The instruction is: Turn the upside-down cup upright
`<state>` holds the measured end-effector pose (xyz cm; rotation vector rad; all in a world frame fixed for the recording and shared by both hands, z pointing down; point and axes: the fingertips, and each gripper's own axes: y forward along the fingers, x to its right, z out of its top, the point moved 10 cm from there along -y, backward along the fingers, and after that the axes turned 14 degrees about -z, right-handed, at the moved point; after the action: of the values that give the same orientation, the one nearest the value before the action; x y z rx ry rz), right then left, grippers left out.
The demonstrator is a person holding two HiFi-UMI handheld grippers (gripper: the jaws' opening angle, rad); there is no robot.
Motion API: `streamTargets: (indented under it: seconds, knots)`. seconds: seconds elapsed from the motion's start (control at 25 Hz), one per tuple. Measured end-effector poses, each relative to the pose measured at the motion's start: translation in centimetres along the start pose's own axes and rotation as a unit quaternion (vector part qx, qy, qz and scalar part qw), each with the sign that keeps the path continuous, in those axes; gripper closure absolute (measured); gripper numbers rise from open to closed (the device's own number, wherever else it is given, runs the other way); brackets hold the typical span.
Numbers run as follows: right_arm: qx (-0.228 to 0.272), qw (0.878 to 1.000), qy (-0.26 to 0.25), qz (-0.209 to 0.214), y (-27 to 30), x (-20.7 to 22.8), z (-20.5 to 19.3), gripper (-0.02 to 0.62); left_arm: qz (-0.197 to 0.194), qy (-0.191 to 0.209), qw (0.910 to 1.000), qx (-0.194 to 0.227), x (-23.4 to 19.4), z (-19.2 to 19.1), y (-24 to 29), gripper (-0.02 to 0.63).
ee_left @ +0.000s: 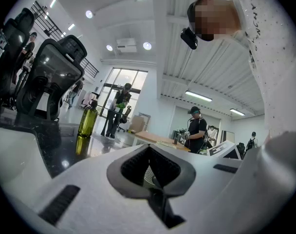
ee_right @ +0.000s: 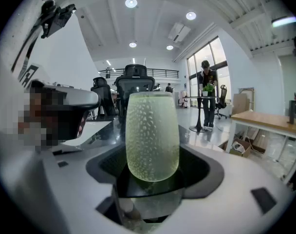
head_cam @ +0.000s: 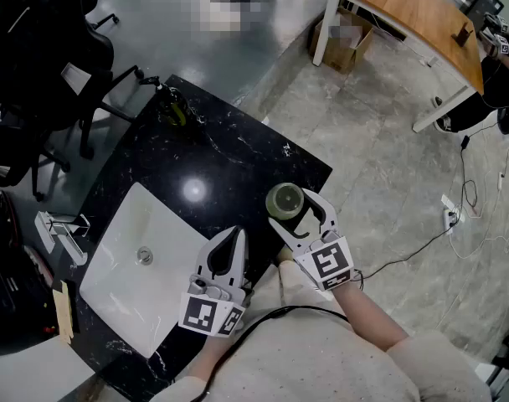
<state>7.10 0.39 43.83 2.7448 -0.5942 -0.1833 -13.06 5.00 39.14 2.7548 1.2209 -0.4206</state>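
Two claws, right gripper (head_cam: 293, 208) spread wide around cup (head_cam: 285, 199), left gripper (head_cam: 234, 235) closed, empty.

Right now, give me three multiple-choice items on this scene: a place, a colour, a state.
1. Where does the cup stand?
A) in the white sink
B) on the black counter, between the right gripper's jaws
C) on the wooden table

2. What colour is the bottle at the counter's far corner?
A) red
B) yellow-green
C) blue

3. How do the left gripper's jaws stand?
A) together, empty
B) wide apart
C) clamped on the cup

Key: 1B, the head view shows those jaws flanking it; 2B, its tint in the left gripper view; 3A, the tips meet with nothing between.
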Motion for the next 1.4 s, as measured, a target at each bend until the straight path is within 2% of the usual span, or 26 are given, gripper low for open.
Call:
streamTargets:
  seconds: [0.32,0.68,0.8,0.88,0.96,1.04,1.12,1.2,1.32,1.4]
  knots:
    - [0.009,1.0,-0.004,-0.004,0.8,-0.1,-0.1,0.278,0.004,-0.001,1.0,0.003,-0.7,0.0,0.2,0.598]
    - [-0.006,1.0,-0.009,0.005,0.9,0.1,0.0,0.278,0.009,-0.001,0.9999,0.006,-0.8,-0.2,0.2,0.598]
    - [-0.02,0.999,0.026,0.026,0.7,0.5,0.2,0.278,0.012,-0.002,0.9999,0.007,-0.7,-0.2,0.0,0.598]
    - [-0.027,0.996,0.071,0.045,0.5,0.7,0.7,0.278,0.017,-0.003,0.9998,0.009,-0.7,-0.2,-0.1,0.598]
    - [-0.04,0.988,0.132,0.07,0.3,0.8,1.2,0.278,0.022,-0.005,0.9997,0.013,-0.8,-0.1,-0.3,0.598]
    - [-0.063,0.97,0.208,0.106,0.2,0.8,1.6,0.278,0.026,-0.004,0.9995,0.017,-0.8,0.1,-0.6,0.598]
    - [-0.088,0.94,0.292,0.151,0.2,0.7,1.8,0.278,0.031,-0.003,0.9993,0.022,-0.9,0.4,-0.9,0.598]
    - [-0.113,0.897,0.378,0.2,0.2,0.5,1.7,0.278,0.036,-0.002,0.999,0.024,-0.9,0.6,-1.3,0.598]
    - [-0.142,0.816,0.491,0.269,0.3,0.1,1.0,0.278,0.043,0.0,0.9987,0.027,-0.9,0.8,-1.5,0.598]
    - [-0.149,0.767,0.546,0.302,0.2,-0.2,0.4,0.278,0.045,0.001,0.9985,0.03,-0.9,0.9,-1.6,0.598]
